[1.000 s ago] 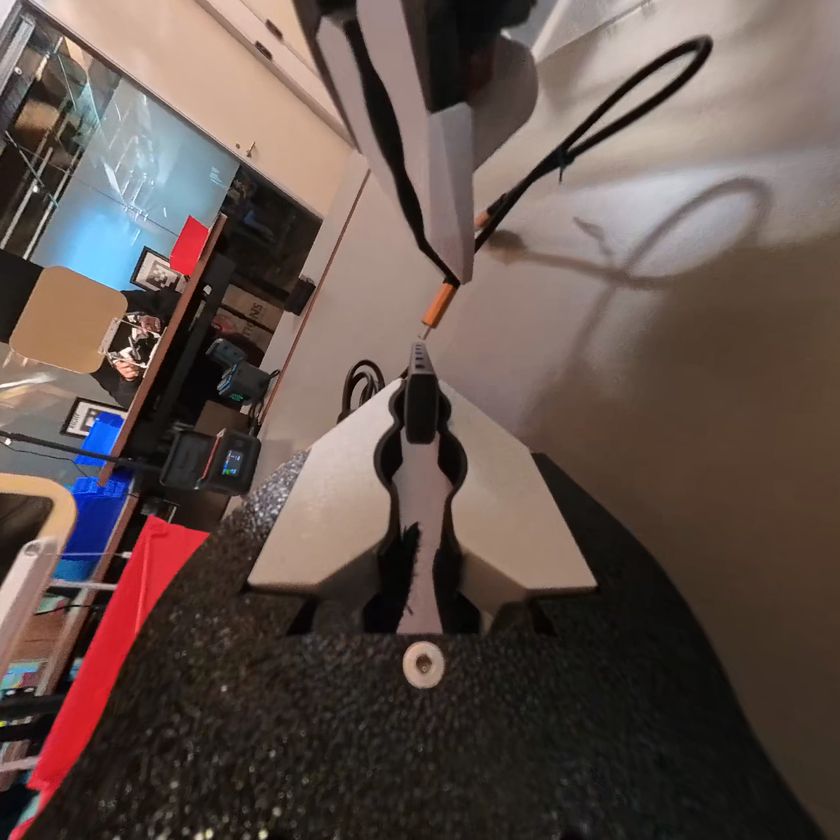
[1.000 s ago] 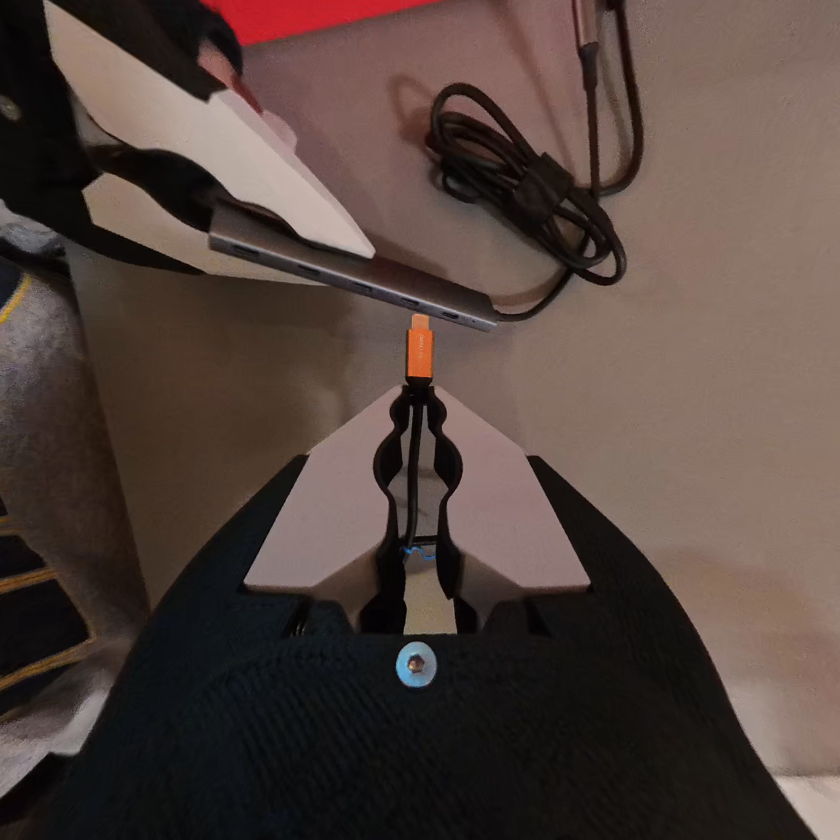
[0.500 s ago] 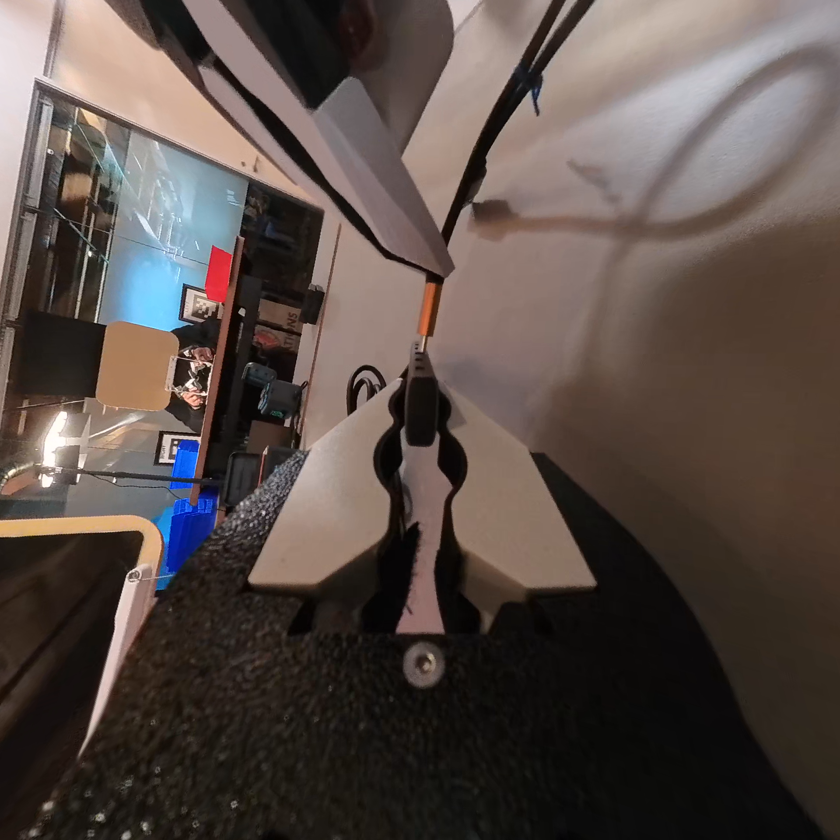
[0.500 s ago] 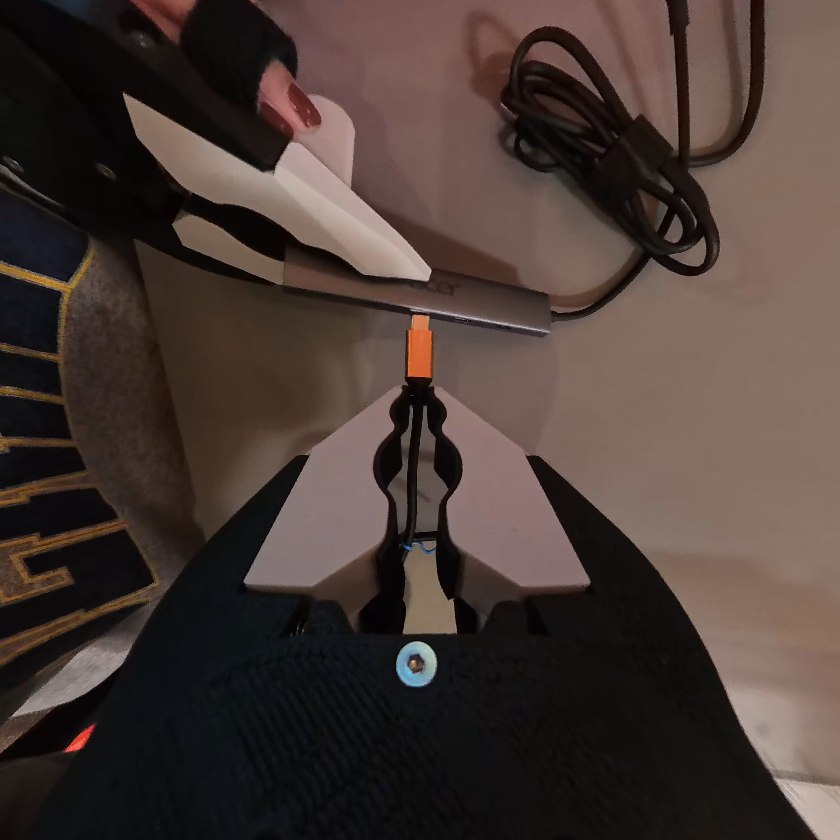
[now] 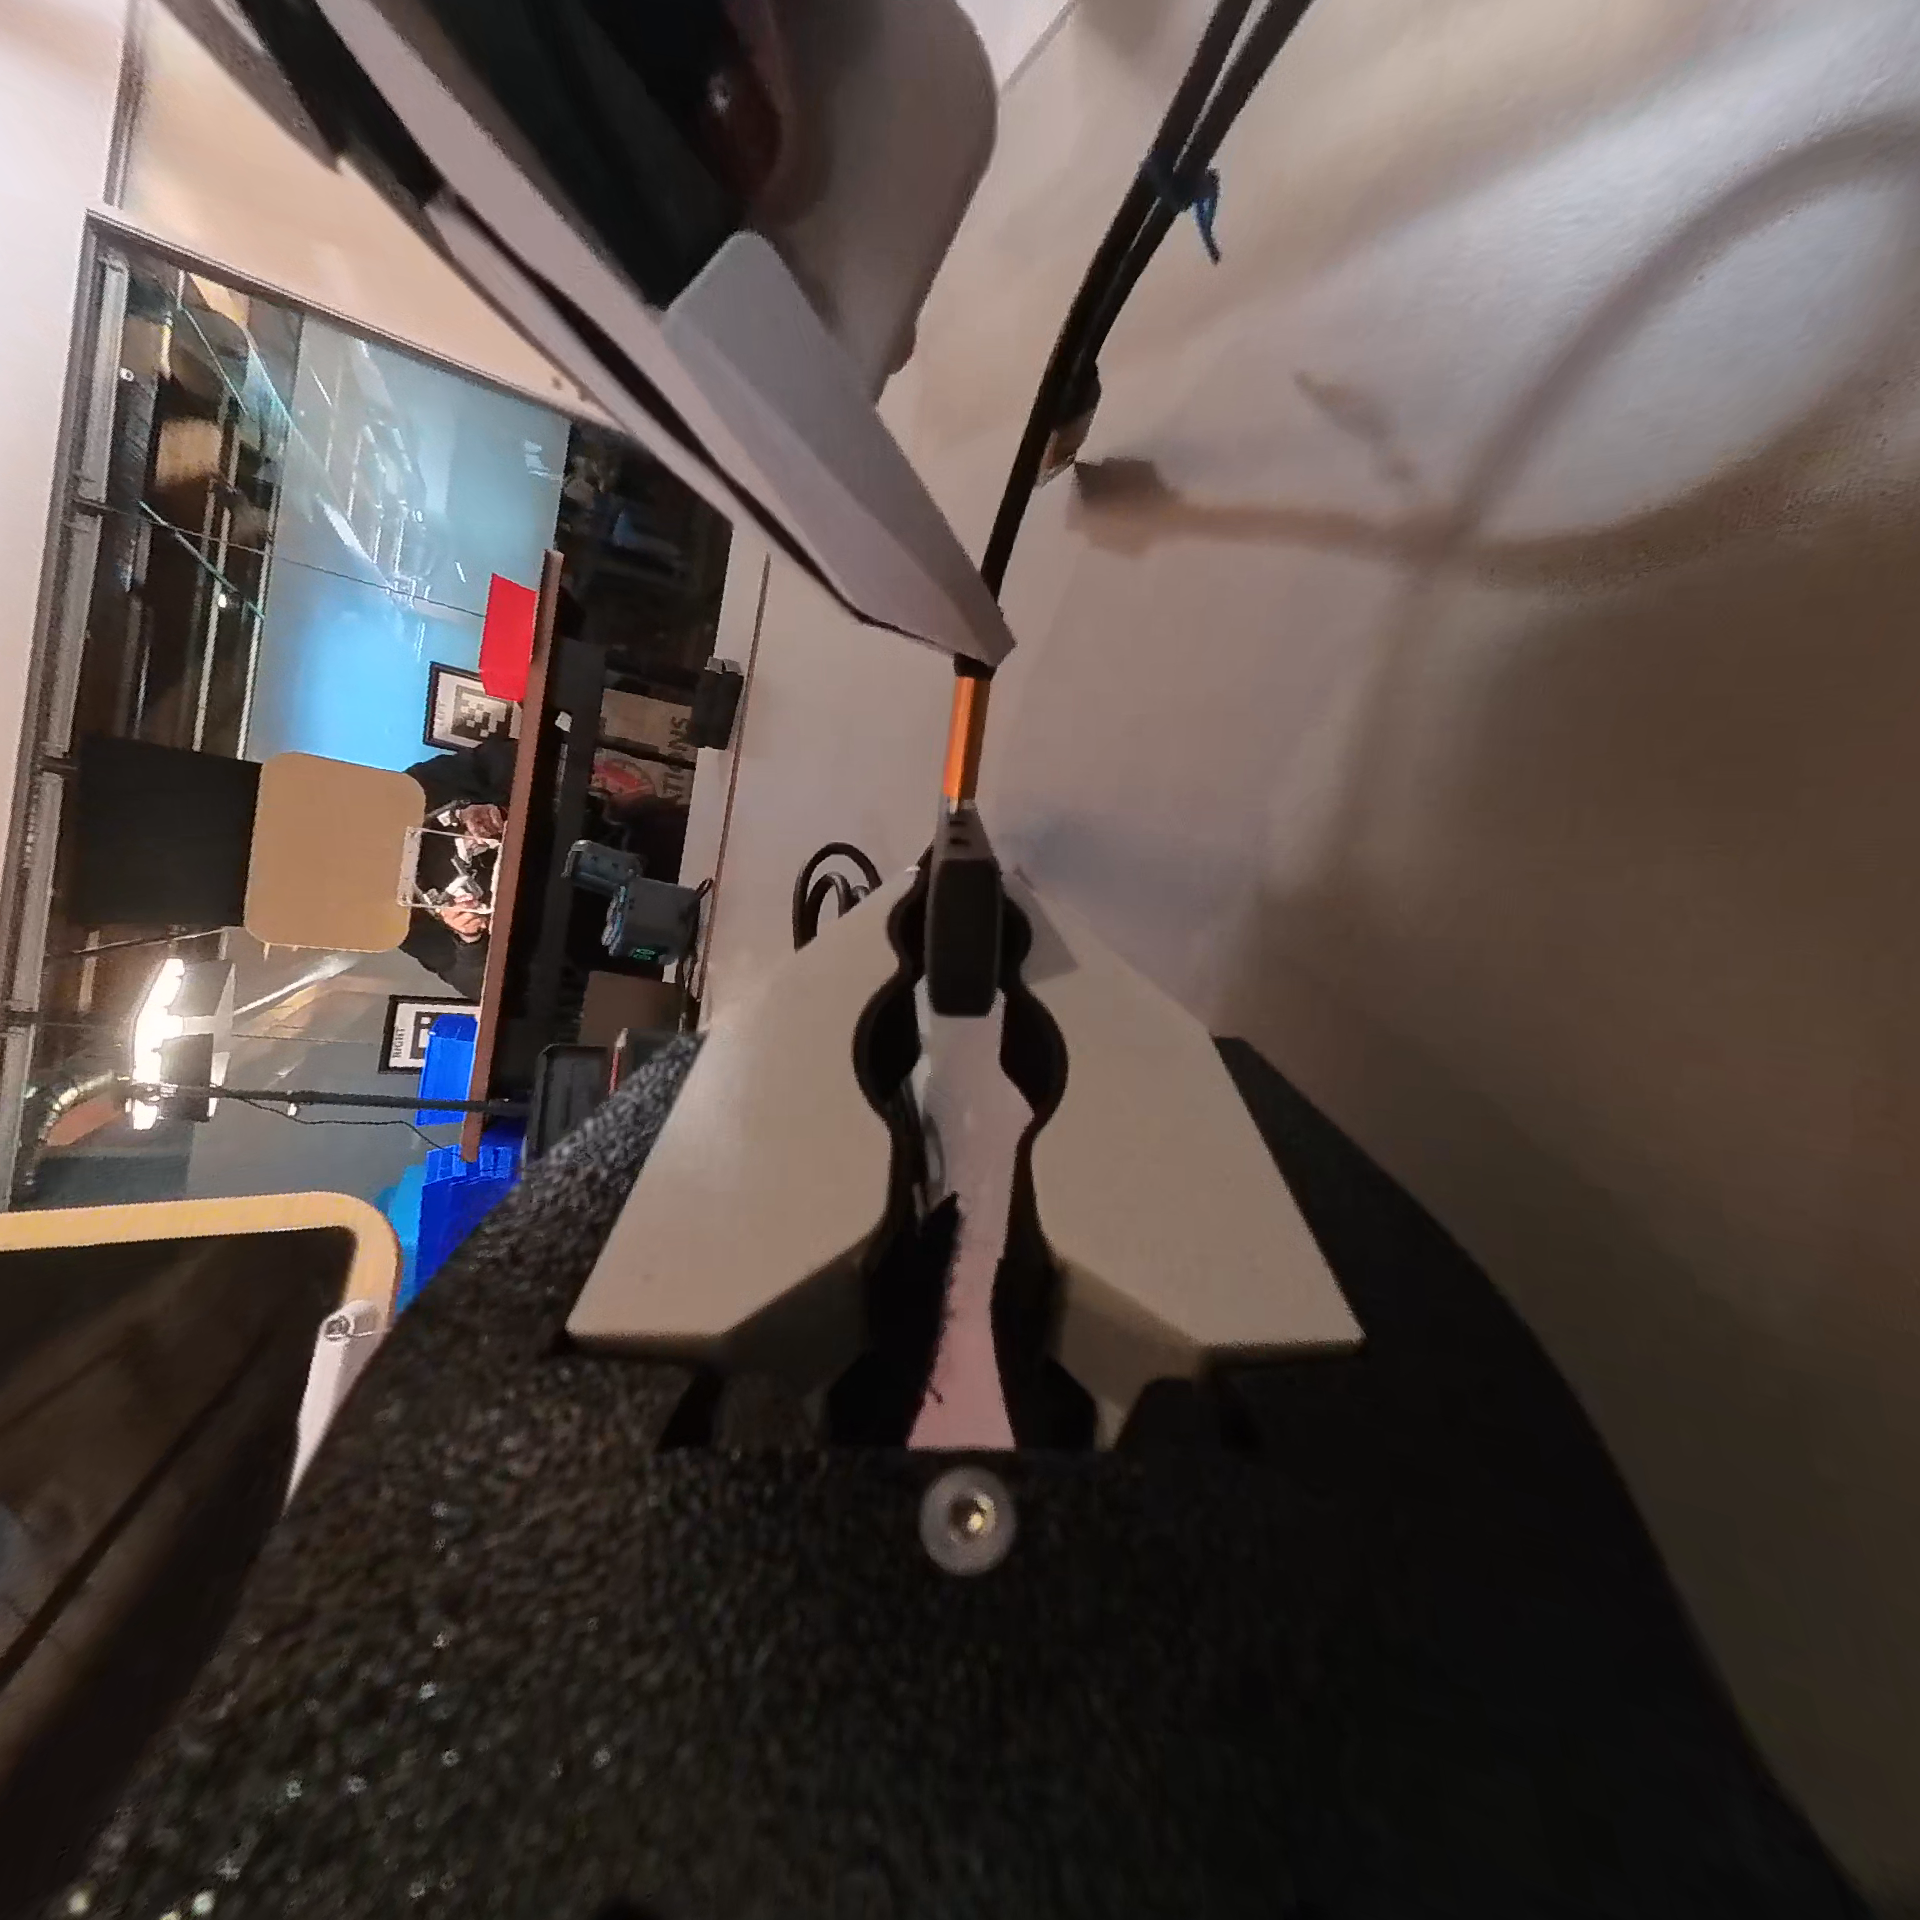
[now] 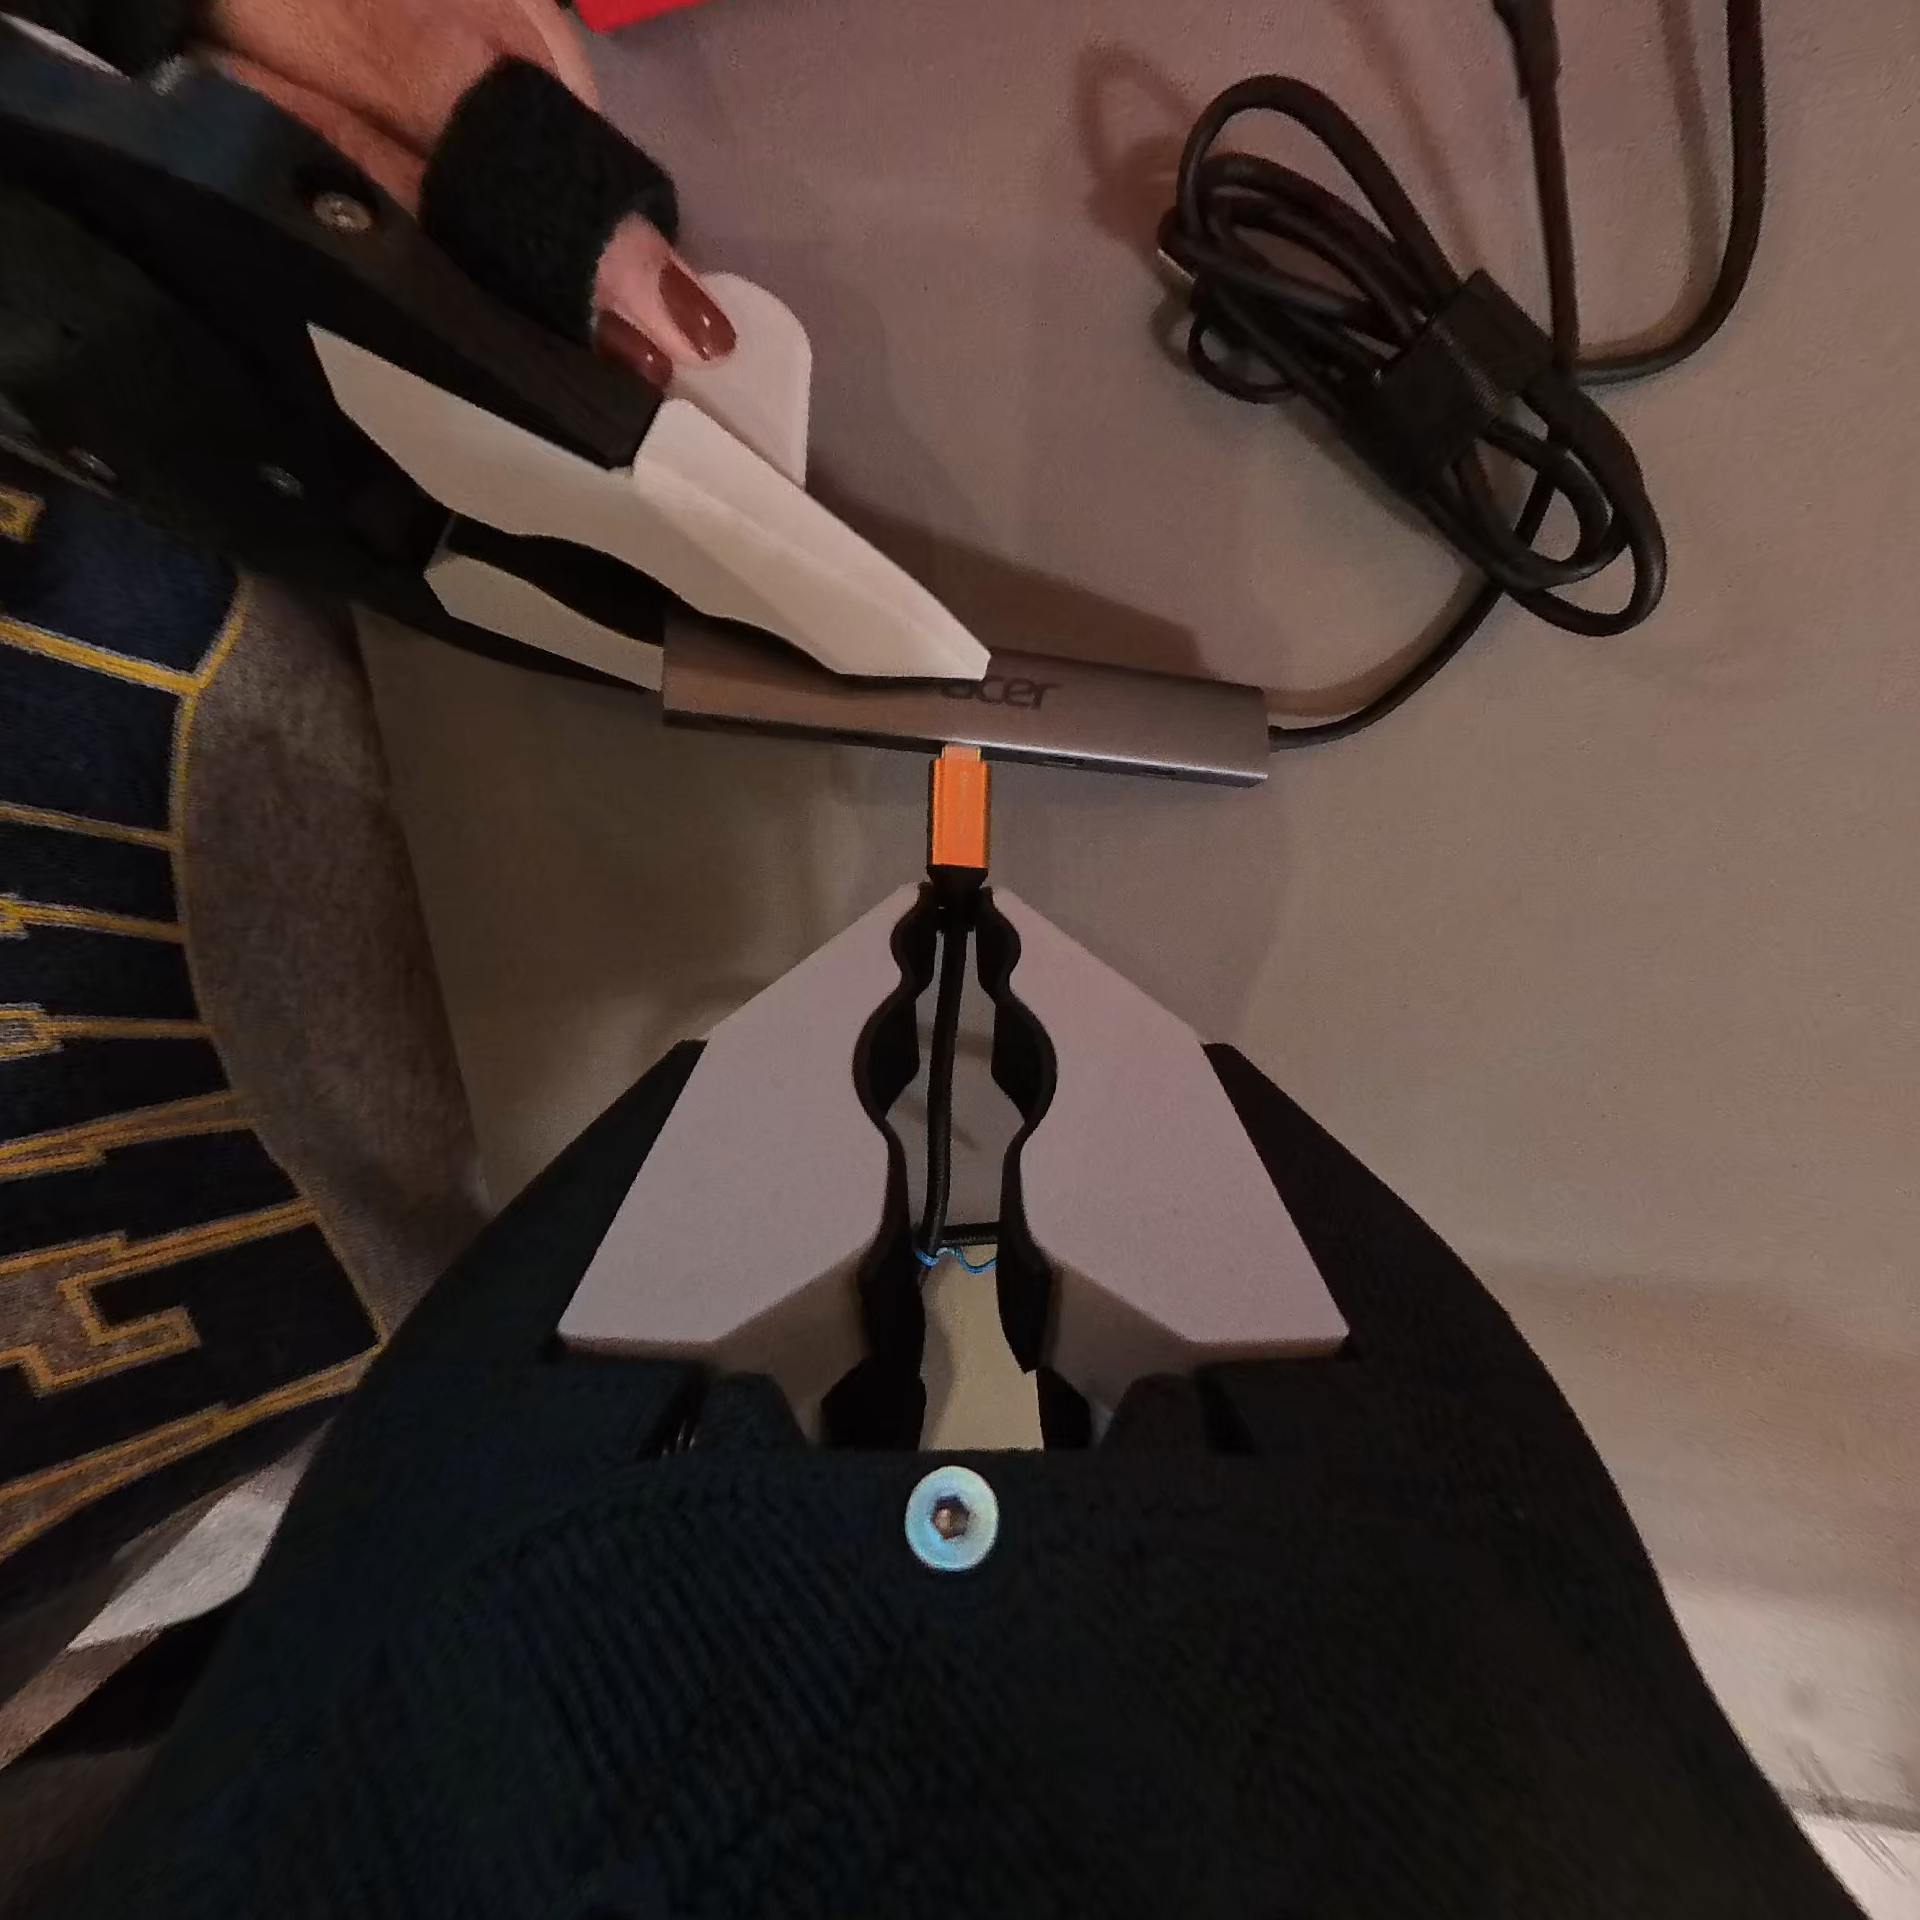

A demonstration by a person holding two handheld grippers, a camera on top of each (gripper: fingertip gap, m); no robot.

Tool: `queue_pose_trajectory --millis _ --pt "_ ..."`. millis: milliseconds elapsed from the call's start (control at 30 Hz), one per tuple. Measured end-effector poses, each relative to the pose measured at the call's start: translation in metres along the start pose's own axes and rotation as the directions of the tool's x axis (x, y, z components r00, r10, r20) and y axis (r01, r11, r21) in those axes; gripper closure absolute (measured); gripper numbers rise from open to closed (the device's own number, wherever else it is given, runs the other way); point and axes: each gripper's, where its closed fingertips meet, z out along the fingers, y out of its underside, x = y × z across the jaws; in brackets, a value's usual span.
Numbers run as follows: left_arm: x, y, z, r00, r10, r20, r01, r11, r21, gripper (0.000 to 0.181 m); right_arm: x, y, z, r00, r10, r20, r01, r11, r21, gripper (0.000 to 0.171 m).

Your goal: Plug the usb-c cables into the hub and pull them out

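Since earlier frame, orange plug (image 6: 958, 810) reached hub (image 6: 1122, 717) port. Right tongs (image 6: 951, 891) pinch cable; left tongs (image 5: 961, 914) clamp hub. Light, stiff; grip plug shell.

The left gripper's fingers (image 6: 831, 613) cover one end of the hub (image 6: 1091, 717); the bundled cable (image 6: 1455, 416) runs off-frame.
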Motion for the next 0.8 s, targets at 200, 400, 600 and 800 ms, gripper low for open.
queue_pose_trajectory --millis 200,400,600,800 --pt "0.004 -0.003 0.003 0.999 0.031 -0.009 -0.031 0.999 -0.013 0.174 0.0 0.003 0.003 1.0 -0.007 -0.01 0.007 1.0 0.01 0.166" --pt "0.004 -0.003 0.004 1.0 0.021 -0.01 -0.021 1.0 -0.012 0.174 0.002 0.001 0.001 1.0 -0.002 -0.012 0.003 0.999 0.044 0.166" --pt "-0.019 -0.016 -0.002 0.994 -0.045 0.1 0.037 0.996 0.076 0.174 0.01 -0.022 -0.05 0.999 -0.001 -0.045 0.006 0.992 0.124 0.161" --pt "-0.013 -0.026 -0.007 0.995 0.024 0.101 -0.038 0.99 0.135 0.174 0.067 -0.112 -0.089 0.952 -0.06 -0.3 0.164 0.927 0.336 0.155"
